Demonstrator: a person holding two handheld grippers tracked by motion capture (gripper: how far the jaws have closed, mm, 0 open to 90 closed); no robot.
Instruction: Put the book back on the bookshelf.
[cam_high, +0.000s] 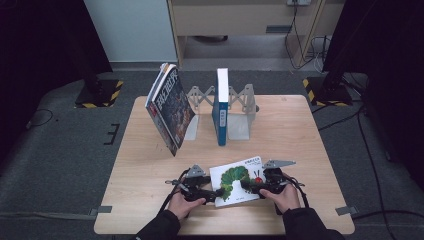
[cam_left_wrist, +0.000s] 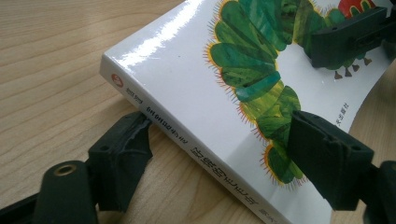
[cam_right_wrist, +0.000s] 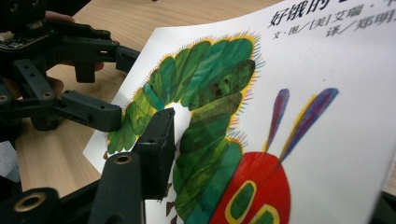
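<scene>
A white picture book (cam_high: 235, 180) with a green caterpillar on its cover lies near the table's front edge, between my two grippers. My left gripper (cam_high: 217, 192) has the book's spine corner (cam_left_wrist: 187, 135) between its jaws, one under the spine's lower edge and the other pressed on the cover. My right gripper (cam_high: 248, 186) is at the book's opposite side. One of its fingers (cam_right_wrist: 156, 144) rests on the cover by the caterpillar; the other is hidden under the raised edge, and the jaws stand wider than the book is thick.
At the back of the wooden table (cam_high: 300, 150) a grey metal book rack (cam_high: 241, 112) holds a blue-and-white book (cam_high: 221, 107) upright. A dark-covered book (cam_high: 170, 107) leans at the rack's left end. Floor surrounds the table.
</scene>
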